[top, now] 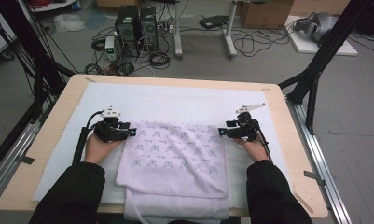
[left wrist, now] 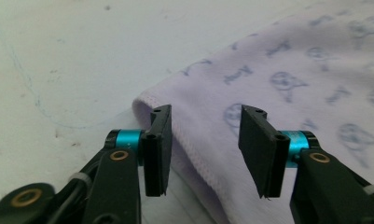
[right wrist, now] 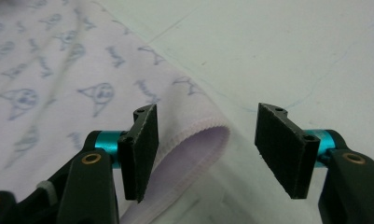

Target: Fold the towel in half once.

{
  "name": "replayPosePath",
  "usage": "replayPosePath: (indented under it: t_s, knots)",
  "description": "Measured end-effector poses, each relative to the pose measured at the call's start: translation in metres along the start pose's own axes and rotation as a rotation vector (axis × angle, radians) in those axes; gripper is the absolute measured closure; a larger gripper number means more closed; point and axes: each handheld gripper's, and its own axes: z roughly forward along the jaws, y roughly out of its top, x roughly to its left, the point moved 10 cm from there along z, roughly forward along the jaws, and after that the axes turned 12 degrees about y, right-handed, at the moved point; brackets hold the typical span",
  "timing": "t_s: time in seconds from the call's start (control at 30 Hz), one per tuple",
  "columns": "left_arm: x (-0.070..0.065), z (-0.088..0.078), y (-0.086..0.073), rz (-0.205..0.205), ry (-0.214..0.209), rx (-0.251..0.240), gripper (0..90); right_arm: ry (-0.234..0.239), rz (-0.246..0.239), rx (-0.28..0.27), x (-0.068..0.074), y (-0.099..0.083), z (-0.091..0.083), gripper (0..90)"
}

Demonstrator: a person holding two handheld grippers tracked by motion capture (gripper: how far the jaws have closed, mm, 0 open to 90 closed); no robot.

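Down at the bottom edge of the high view, two black sleeves point(top: 70, 193) come in, one at each lower corner, and between them the near hem of the lilac towel point(top: 173, 158) hangs over the table's front edge. The towel is folded, printed with small blue figures, and lies in the lower middle of the frame on a white mat point(top: 175, 100). Up from the sleeves, the left hand point(top: 98, 147) sits at centre left with the left gripper point(top: 134, 132) at the towel's far left corner. Its jaws stand apart, nothing pinched; in the left gripper view the corner hem lies between the pads point(left wrist: 157, 149), the left pad just beside the hem. Across at centre right, the right hand point(top: 254, 148) carries the right gripper point(top: 220, 132) to the far right corner. Jaws parted here too: the right gripper view has the folded corner lying loose beside the left pad, the other pad over bare mat. Beyond the mat, the wooden table point(top: 287, 140) ends, and computer towers point(top: 135, 23) with tangled cables sit on the floor at upper left.
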Motion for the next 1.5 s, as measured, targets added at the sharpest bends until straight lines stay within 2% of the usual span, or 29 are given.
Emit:
replayPosePath:
  t_s: [0.03, 0.07, 0.13, 0.17, 0.2, 0.27, 0.3, 0.33, 0.37, 0.4, 0.47, 0.53, 0.63, 0.67, 0.73, 0.77, 0.87, 0.9, 0.93, 0.97, 1.0, 1.07, 1.1, 1.13, 1.17, 1.23, 1.3, 1.37, 1.5]
  knots:
    - [0.004, 0.006, -0.005, 0.000, 0.028, 0.031, 53.6, 0.003, 0.005, 0.008, -0.001, -0.002, 0.003, 39.2]
    - [0.006, 0.009, -0.009, -0.014, 0.030, 0.045, 52.7, -0.007, 0.011, 0.027, -0.004, -0.005, 0.007, 39.4]
    - [0.007, 0.009, -0.008, -0.030, 0.034, 0.037, 53.5, 0.000, 0.006, 0.057, -0.004, -0.010, 0.013, 41.8]
    - [0.007, 0.009, -0.008, -0.014, 0.039, 0.040, 53.5, -0.022, -0.006, 0.061, -0.004, -0.010, 0.013, 45.5]
    - [0.007, 0.009, -0.008, -0.014, 0.048, 0.043, 54.0, -0.015, -0.009, 0.062, -0.002, -0.009, 0.013, 51.4]
    - [0.007, 0.009, -0.007, -0.038, 0.050, 0.043, 61.9, -0.027, -0.020, 0.073, -0.001, -0.009, 0.015, 62.8]
    - [0.005, 0.009, -0.007, -0.050, 0.028, 0.042, 70.3, -0.020, -0.029, 0.083, 0.000, -0.009, 0.015, 75.0]
    - [0.004, 0.009, -0.007, -0.054, 0.020, 0.041, 74.7, 0.023, -0.023, 0.085, 0.005, -0.009, 0.017, 78.2]
    - [0.002, 0.010, -0.006, -0.059, 0.011, 0.043, 81.8, 0.017, -0.033, 0.092, 0.006, -0.009, 0.019, 81.8]
    - [0.002, 0.010, -0.006, -0.051, 0.016, 0.041, 83.4, 0.016, -0.045, 0.105, 0.009, -0.008, 0.020, 83.1]
    - [0.004, 0.009, -0.004, -0.038, 0.053, 0.031, 84.9, 0.003, -0.064, 0.125, 0.009, -0.005, 0.019, 84.1]
    - [0.007, 0.007, 0.003, -0.034, 0.075, 0.009, 85.5, -0.018, -0.066, 0.122, 0.007, 0.003, 0.015, 84.8]
    - [0.014, 0.000, 0.029, 0.000, 0.118, -0.033, 85.8, -0.038, -0.074, 0.081, 0.005, 0.032, 0.002, 85.3]
    - [0.018, -0.003, 0.041, 0.013, 0.149, -0.047, 85.8, -0.055, -0.089, 0.072, 0.004, 0.044, -0.004, 85.3]
    - [0.031, -0.016, 0.076, 0.014, 0.193, -0.104, 85.8, -0.107, -0.119, 0.040, 0.001, 0.071, -0.018, 85.4]
    - [0.036, -0.023, 0.094, 0.013, 0.200, -0.135, 85.8, -0.131, -0.119, 0.027, 0.001, 0.087, -0.028, 85.4]
    - [0.044, -0.040, 0.138, 0.046, 0.222, -0.184, 85.4, -0.160, -0.149, -0.022, 0.001, 0.124, -0.052, 85.2]
    - [0.045, -0.042, 0.148, 0.047, 0.232, -0.191, 82.1, -0.168, -0.157, -0.042, 0.001, 0.137, -0.059, 81.6]
    - [0.047, -0.042, 0.151, 0.037, 0.249, -0.177, 69.5, -0.192, -0.149, -0.049, -0.002, 0.145, -0.065, 67.7]
    - [0.048, -0.042, 0.151, 0.028, 0.246, -0.170, 57.9, -0.226, -0.142, -0.063, -0.007, 0.151, -0.069, 58.7]
    - [0.047, -0.040, 0.144, 0.025, 0.219, -0.159, 57.7, -0.227, -0.110, -0.067, -0.010, 0.151, -0.071, 57.7]
    - [0.045, -0.035, 0.128, 0.036, 0.199, -0.133, 57.1, -0.220, -0.096, -0.073, -0.014, 0.144, -0.071, 53.3]
    - [0.042, -0.031, 0.115, 0.039, 0.178, -0.106, 57.1, -0.196, -0.086, -0.067, -0.013, 0.137, -0.068, 52.3]
    - [0.040, -0.030, 0.104, 0.031, 0.161, -0.098, 56.6, -0.190, -0.094, -0.058, -0.011, 0.126, -0.064, 51.2]
    - [0.038, -0.028, 0.093, 0.040, 0.153, -0.082, 56.5, -0.178, -0.096, -0.041, -0.010, 0.116, -0.060, 51.1]
    - [0.031, -0.028, 0.077, 0.036, 0.118, -0.079, 55.6, -0.156, -0.092, -0.014, -0.005, 0.097, -0.052, 50.0]
    - [0.022, -0.031, 0.055, 0.040, 0.090, -0.072, 55.3, -0.123, -0.086, 0.056, 0.003, 0.078, -0.044, 46.8]
    - [0.013, -0.036, 0.038, 0.056, 0.069, -0.071, 55.1, -0.099, -0.110, 0.038, 0.016, 0.062, -0.038, 48.1]
    - [-0.009, -0.054, 0.001, 0.090, 0.017, -0.082, 55.1, -0.044, -0.101, 0.034, 0.039, 0.032, -0.031, 47.0]
